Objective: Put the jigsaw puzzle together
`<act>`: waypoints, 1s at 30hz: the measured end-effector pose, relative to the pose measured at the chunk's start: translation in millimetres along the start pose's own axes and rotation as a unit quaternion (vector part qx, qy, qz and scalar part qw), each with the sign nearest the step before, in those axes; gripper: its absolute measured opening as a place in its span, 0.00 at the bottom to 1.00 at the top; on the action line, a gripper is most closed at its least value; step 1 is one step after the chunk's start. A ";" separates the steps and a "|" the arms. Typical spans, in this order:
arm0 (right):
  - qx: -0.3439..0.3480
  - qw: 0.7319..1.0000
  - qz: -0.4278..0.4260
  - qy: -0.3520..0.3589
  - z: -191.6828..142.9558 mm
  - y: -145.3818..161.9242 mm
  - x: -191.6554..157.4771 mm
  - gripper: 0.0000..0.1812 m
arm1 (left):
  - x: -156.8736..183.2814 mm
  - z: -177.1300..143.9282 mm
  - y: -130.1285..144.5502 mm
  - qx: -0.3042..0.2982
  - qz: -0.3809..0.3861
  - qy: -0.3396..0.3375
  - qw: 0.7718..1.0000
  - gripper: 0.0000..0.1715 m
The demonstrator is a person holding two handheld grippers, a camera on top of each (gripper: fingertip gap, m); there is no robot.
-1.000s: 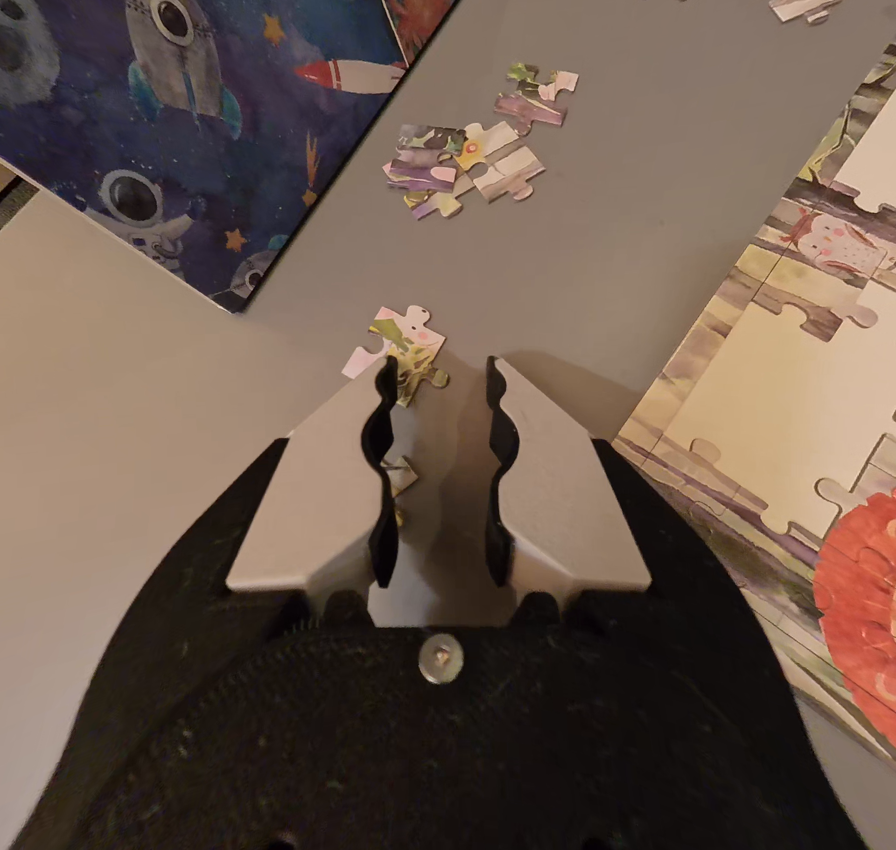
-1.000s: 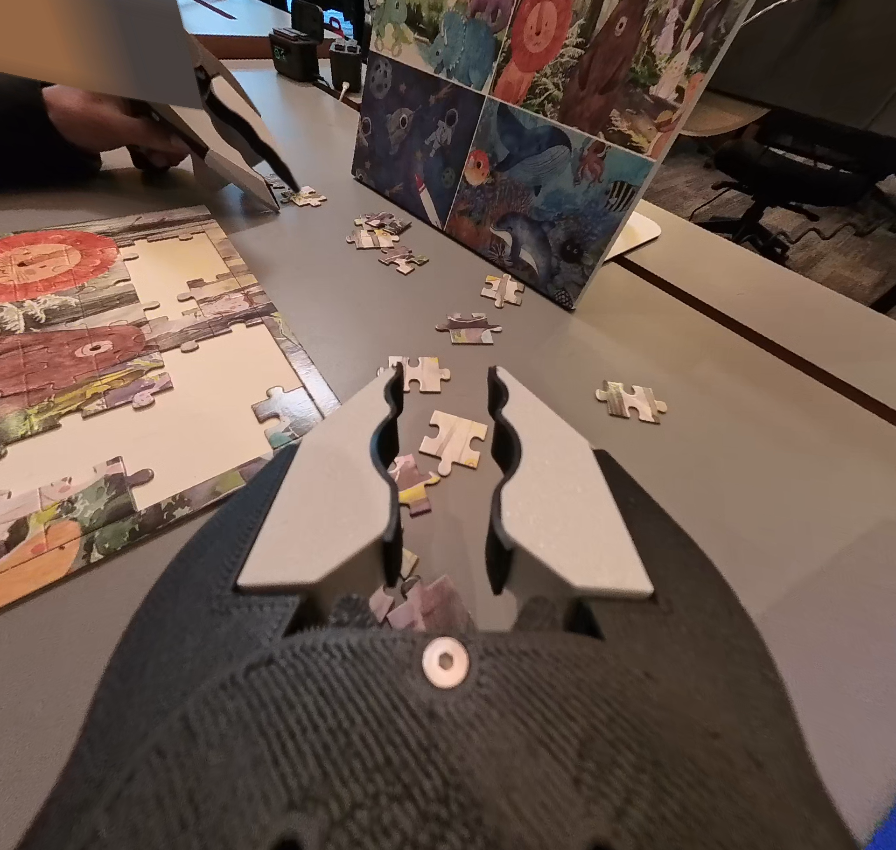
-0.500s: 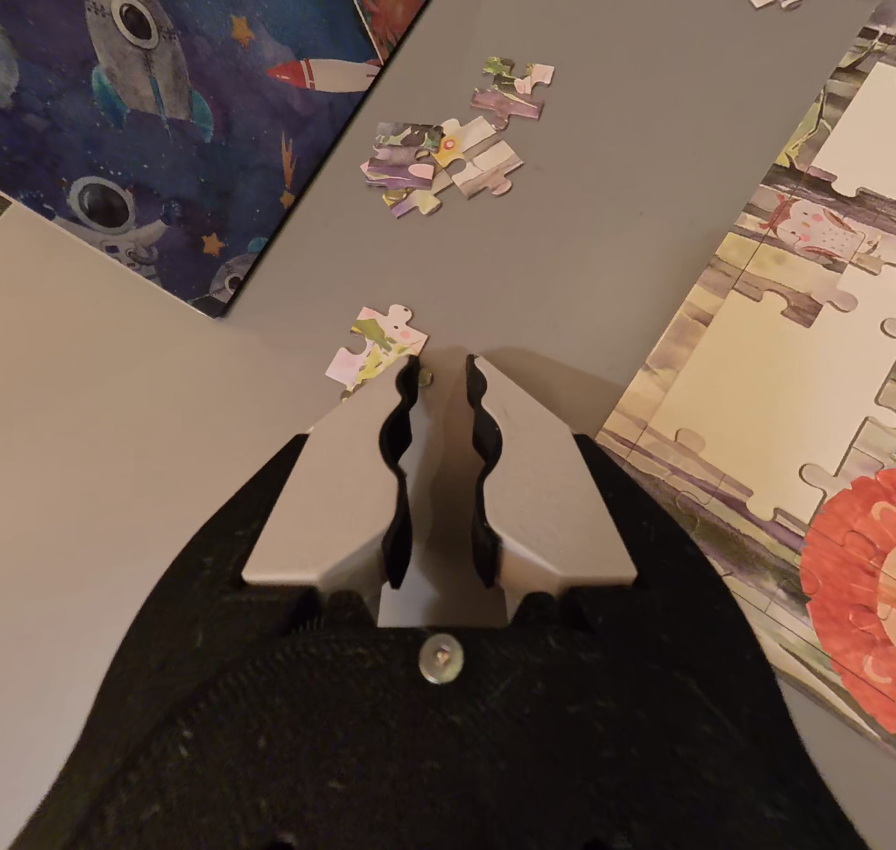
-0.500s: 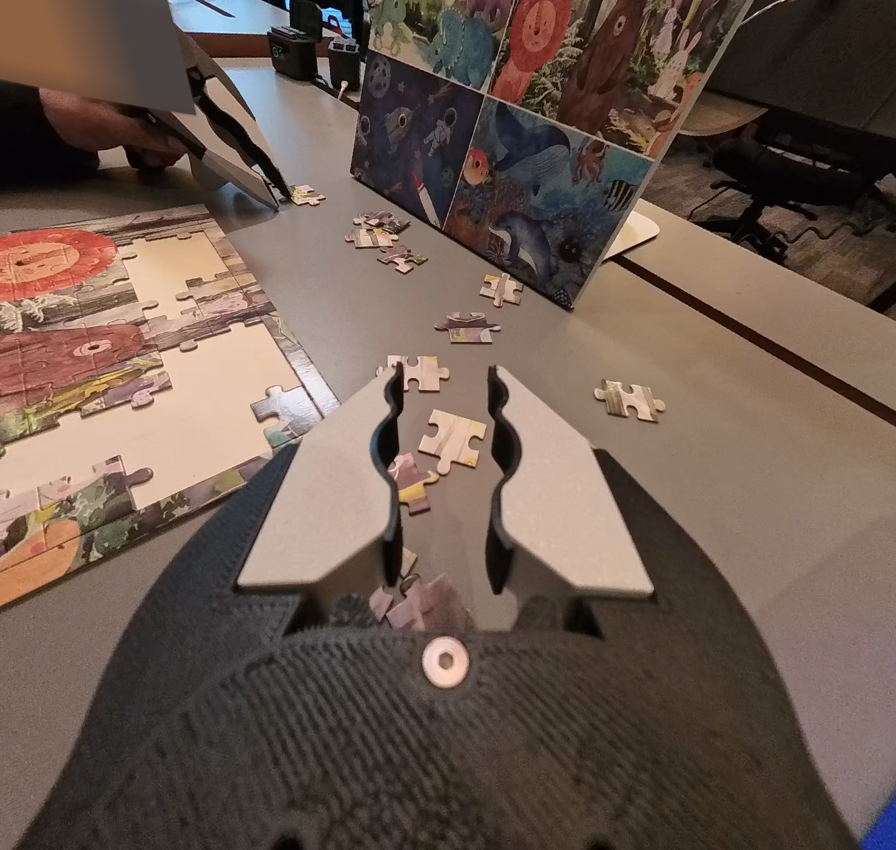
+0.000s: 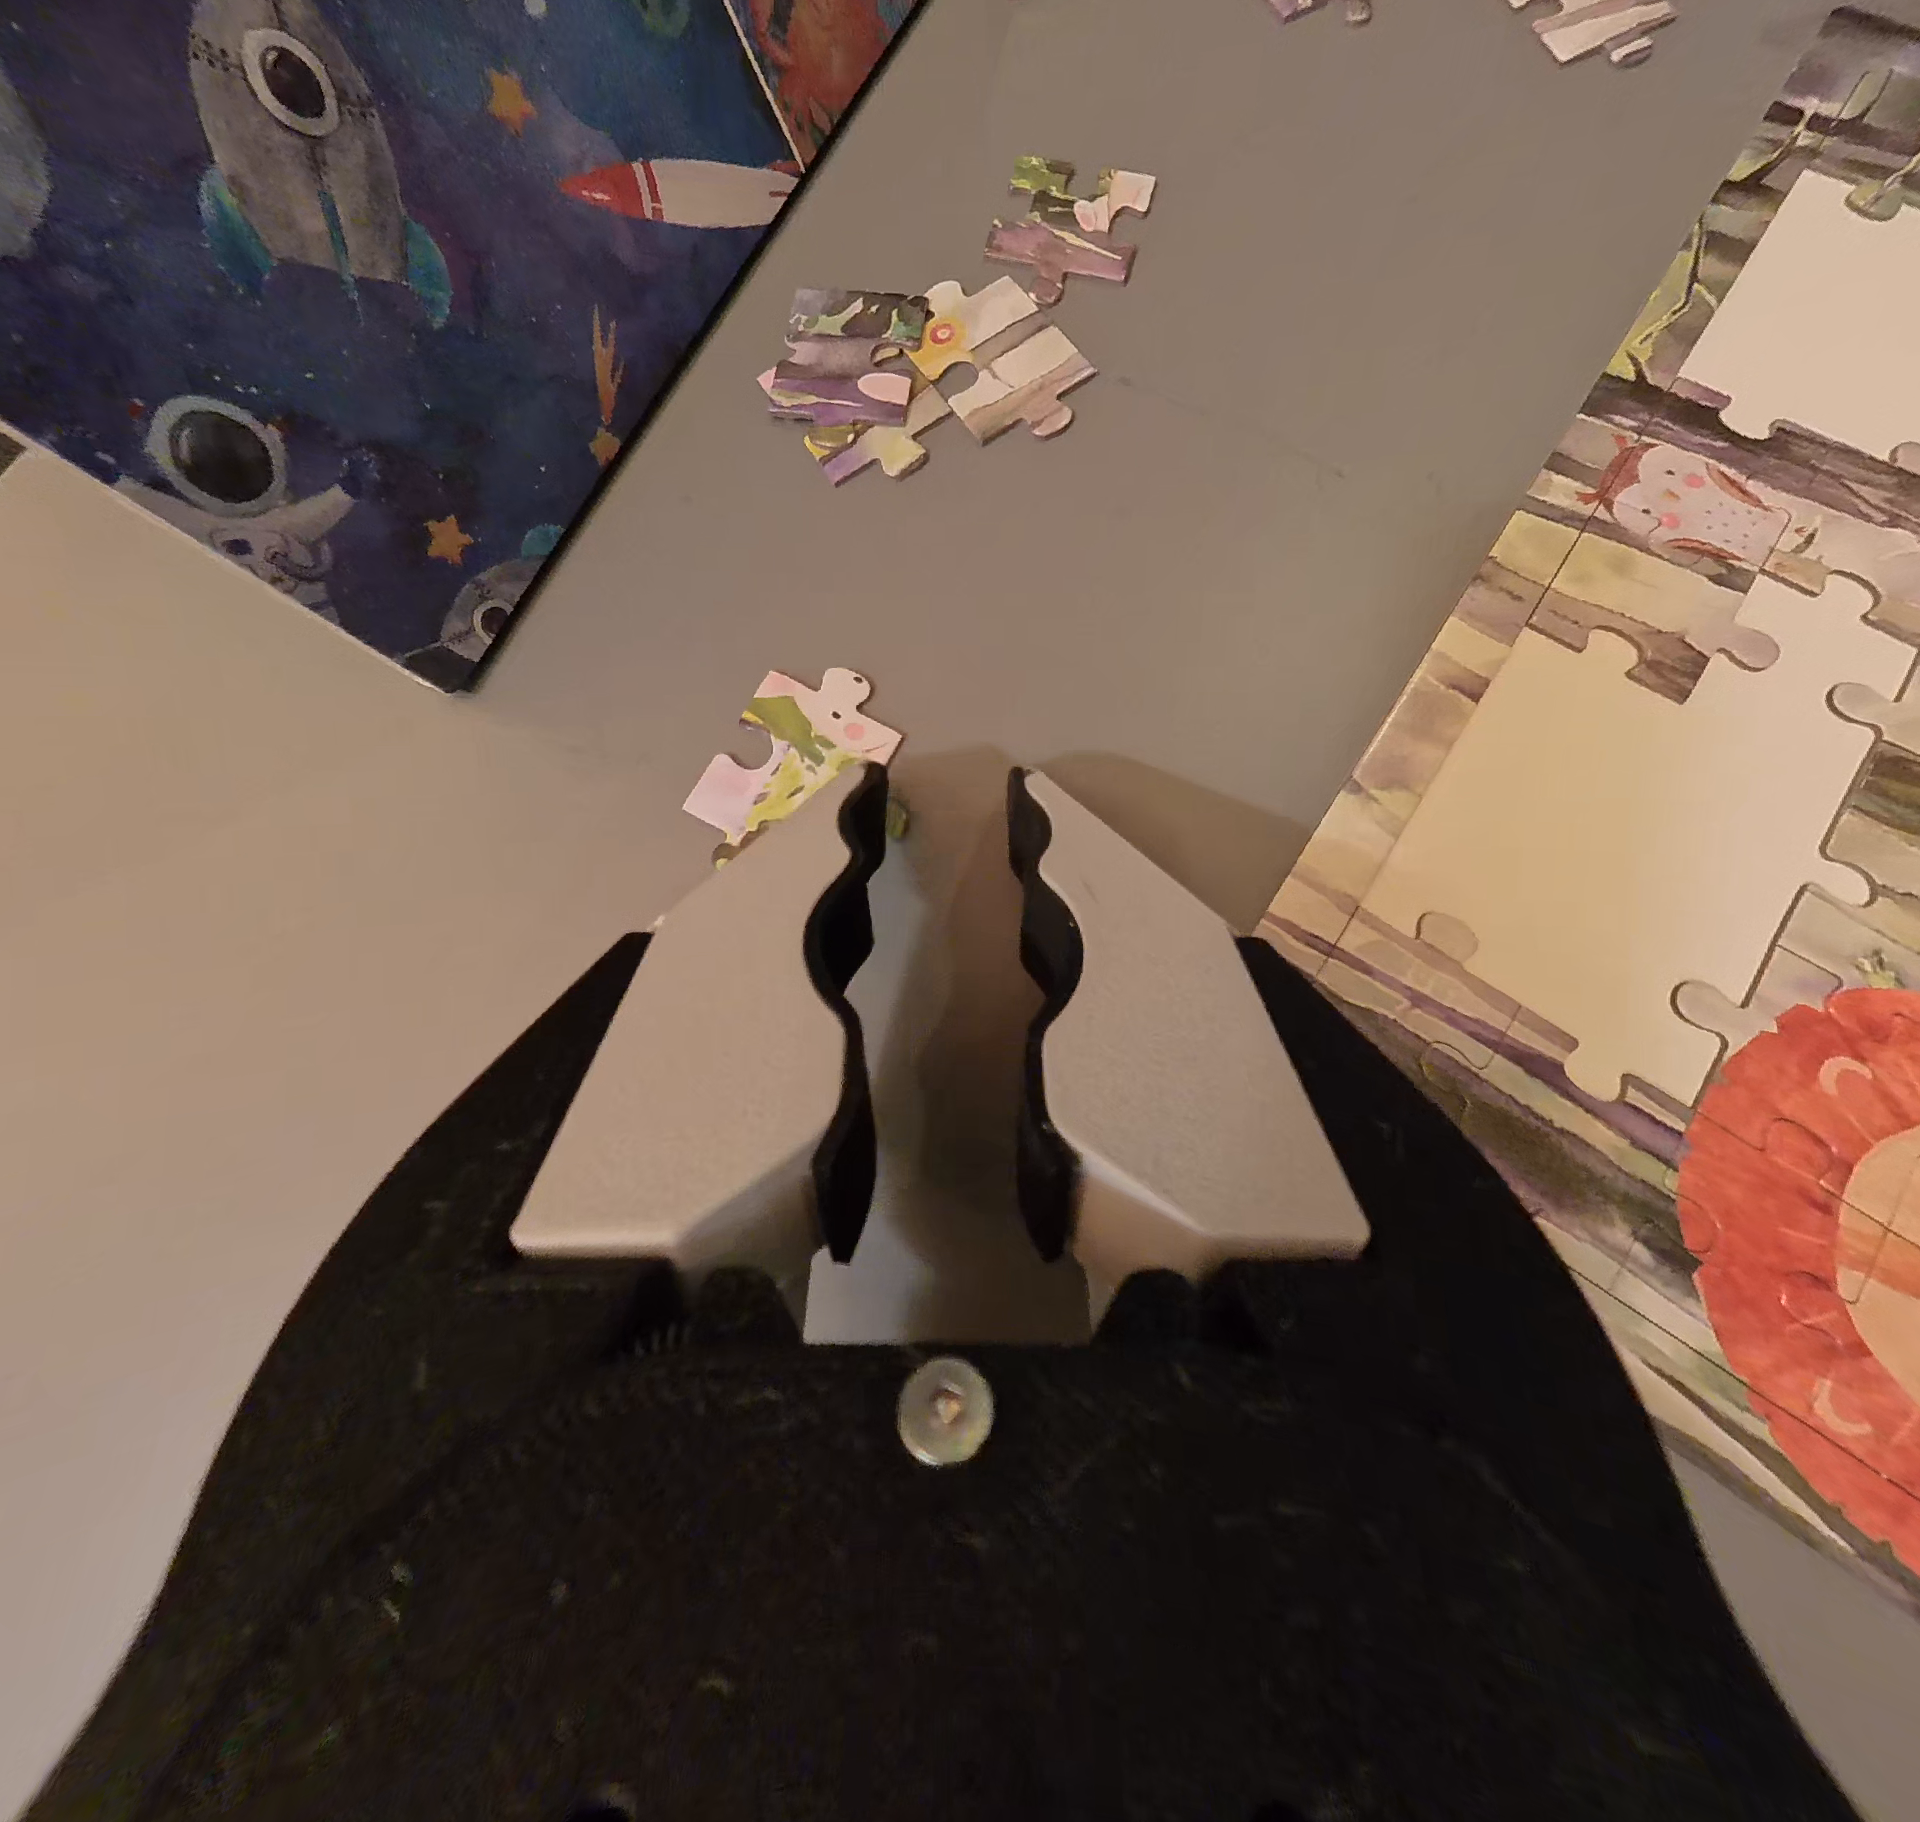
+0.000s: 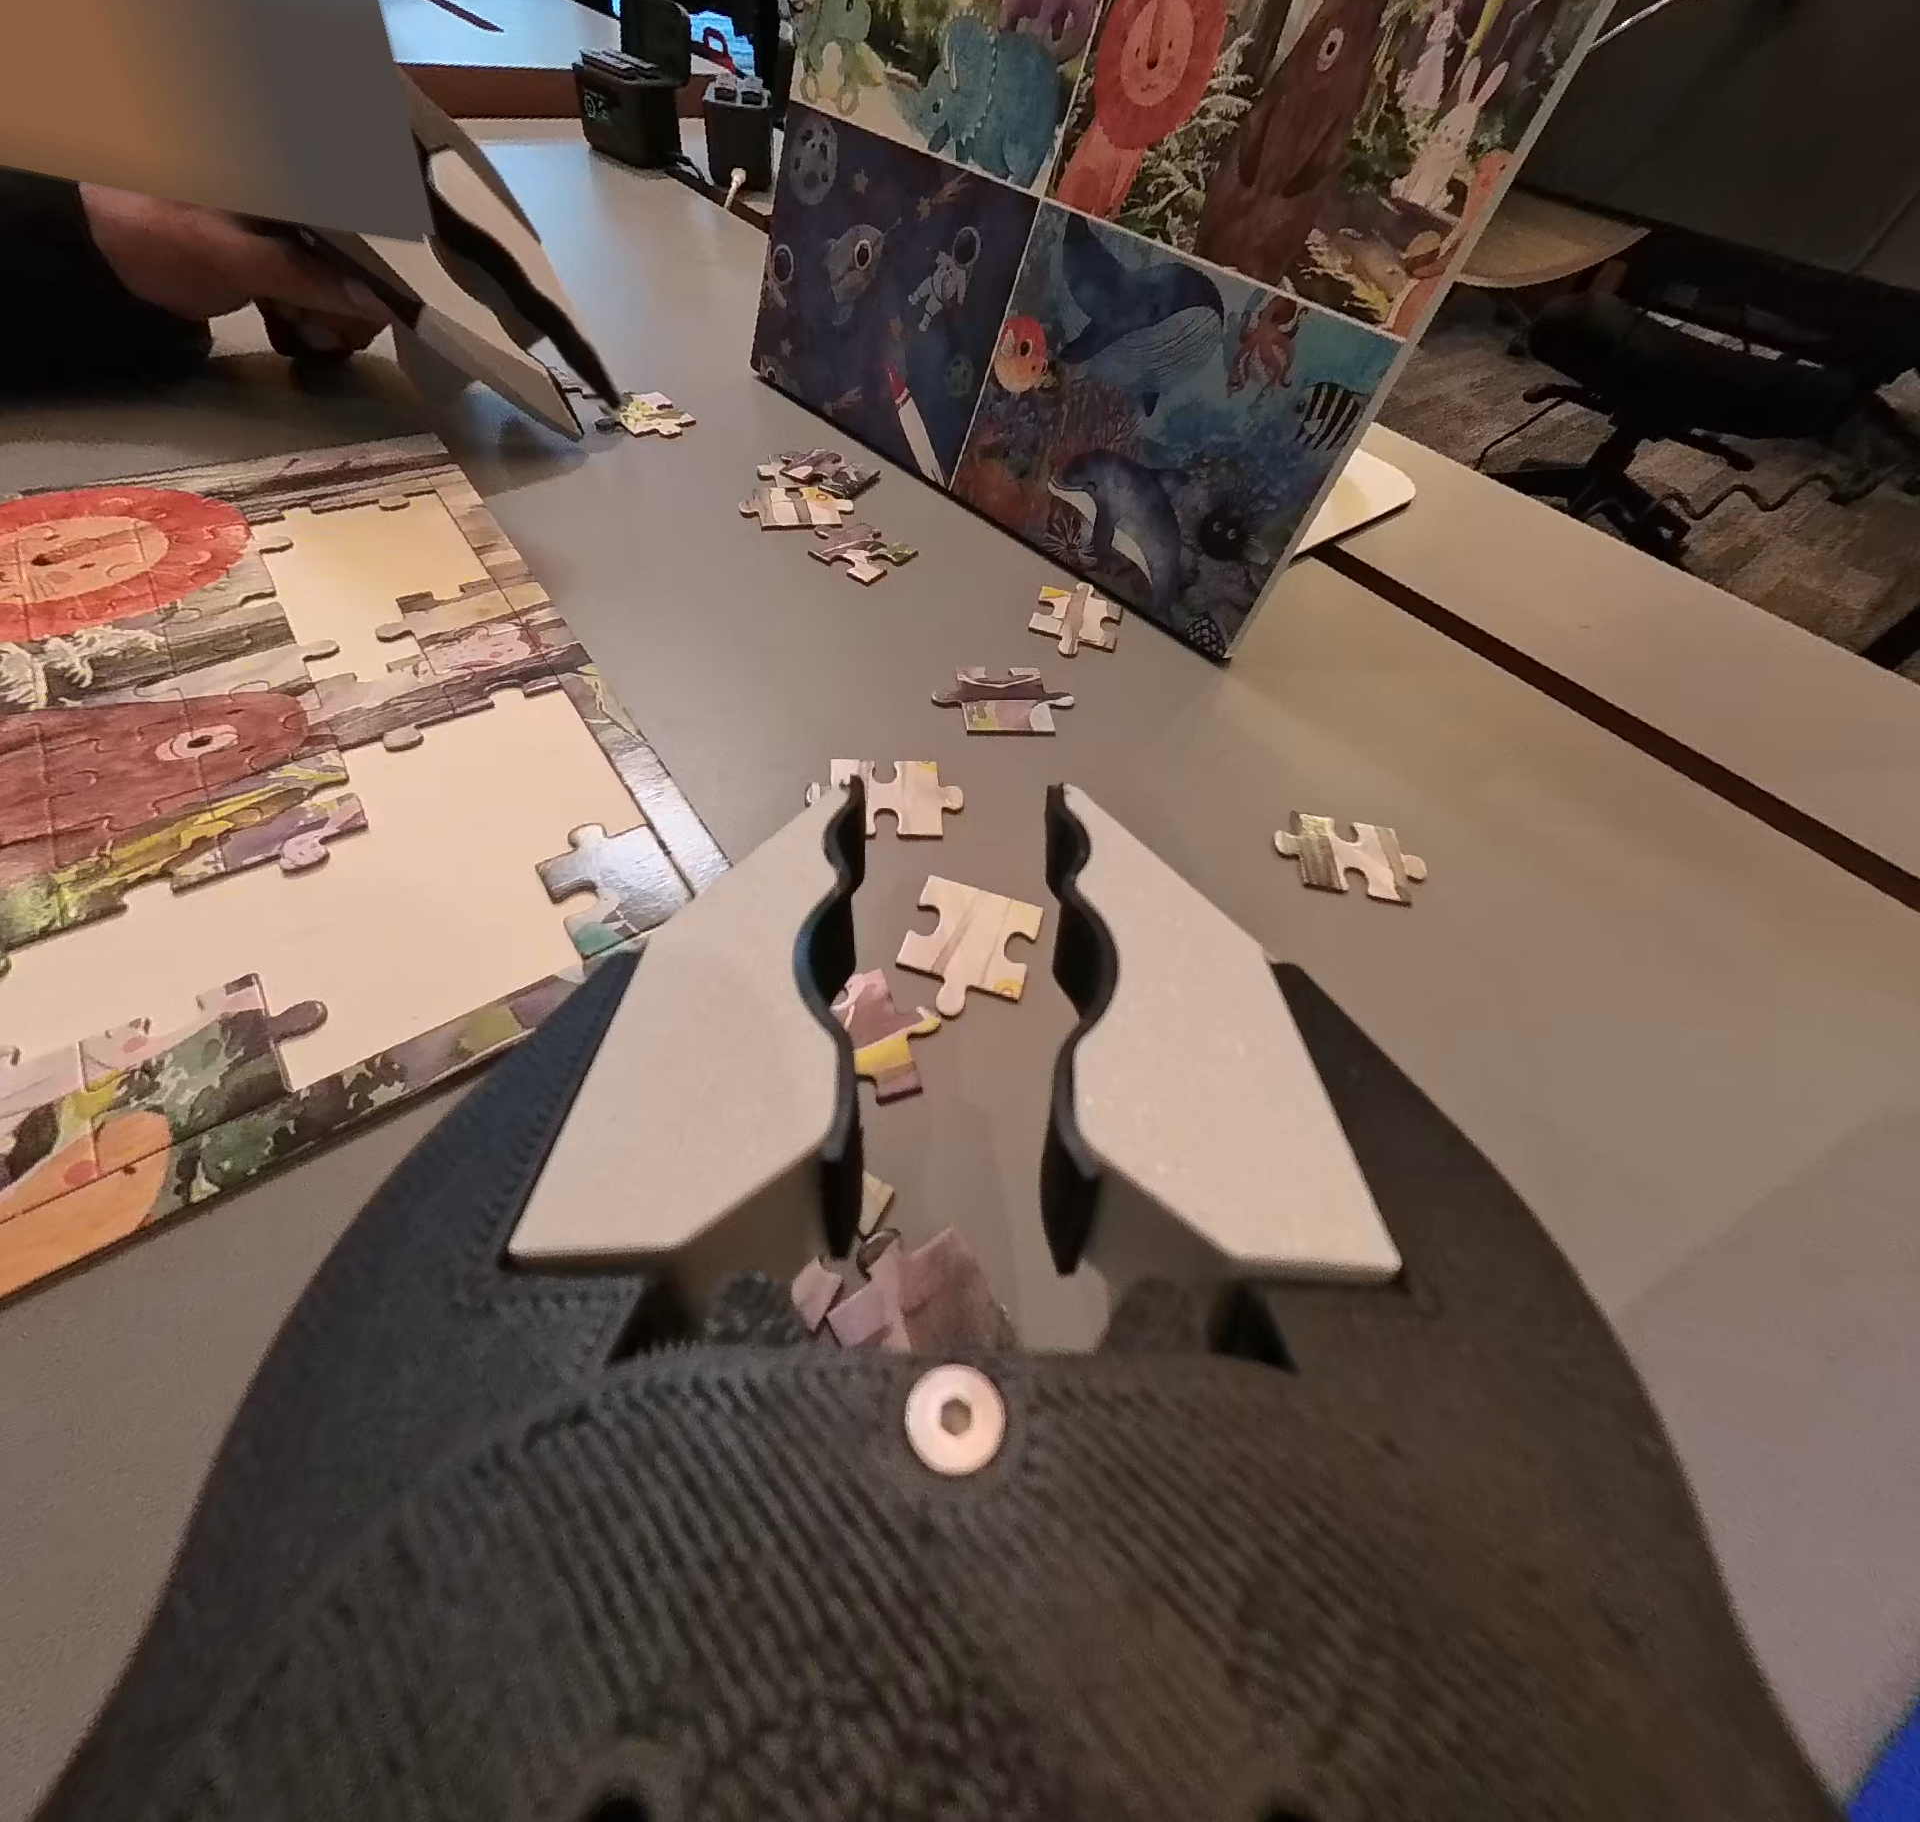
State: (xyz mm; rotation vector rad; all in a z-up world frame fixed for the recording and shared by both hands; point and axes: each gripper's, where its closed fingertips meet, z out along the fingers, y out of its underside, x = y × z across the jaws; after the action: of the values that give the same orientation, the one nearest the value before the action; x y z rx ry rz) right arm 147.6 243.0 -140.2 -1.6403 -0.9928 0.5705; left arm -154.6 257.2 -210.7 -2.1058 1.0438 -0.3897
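The partly built jigsaw [image 5: 1621, 837] lies flat on the grey table, with a red lion and bare cream gaps; it also shows in the right wrist view [image 6: 436, 816]. My left gripper [image 5: 951, 780] is low at the table with its jaws narrowly apart and nothing between them. A pink-green loose piece [image 5: 795, 749] lies just outside its left fingertip, touching it; it also shows in the right wrist view [image 6: 655, 413]. My right gripper [image 6: 956, 796] is open above a cream piece [image 6: 971, 941] and a purple piece [image 6: 883, 1029], gripping neither.
An upright picture board [image 6: 1091, 266] stands at the back, close on the left in the left wrist view [image 5: 312, 214]. Several loose pieces [image 5: 925, 370] lie between board and jigsaw, more near my right gripper [image 6: 1351, 856]. A person's hand [image 6: 239, 276] holds the left gripper. Spacing between my two grippers at the tips: around 30 cm.
The left gripper's jaws have narrowed since a second ago, and the pink-green piece now sits outside the left fingertip. The right gripper has not moved.
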 end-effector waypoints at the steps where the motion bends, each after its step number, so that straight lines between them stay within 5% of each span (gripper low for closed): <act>1: 0.000 1.000 0.000 0.000 0.0 0.0 -0.1 0.18 | -1.2 -1.1 -1.2 0.005 -0.003 -0.002 1.000 0.15; 8: -0.001 1.000 -0.002 -0.004 0.8 -0.5 -2.1 0.18 | -18.4 1.0 2.8 -0.007 -0.062 -0.023 0.998 0.32; 14: -0.002 1.000 -0.007 -0.008 1.5 -1.4 -5.0 0.18 | -26.5 3.3 3.1 -0.012 -0.067 -0.034 0.997 0.34; 21: -0.004 1.000 -0.008 -0.009 2.0 -1.1 -5.9 0.18 | -21.4 4.0 3.0 -0.013 -0.068 -0.012 0.998 0.21; 30: -0.005 1.000 -0.008 -0.009 2.0 -0.4 -5.7 0.18 | -15.3 3.9 2.6 -0.013 -0.047 -0.008 0.999 0.17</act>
State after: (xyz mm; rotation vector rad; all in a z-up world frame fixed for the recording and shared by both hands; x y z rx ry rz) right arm 142.9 239.3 -141.1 -1.6370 -1.0229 0.5714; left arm -163.5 270.0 -214.5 -2.1831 0.9483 -0.4050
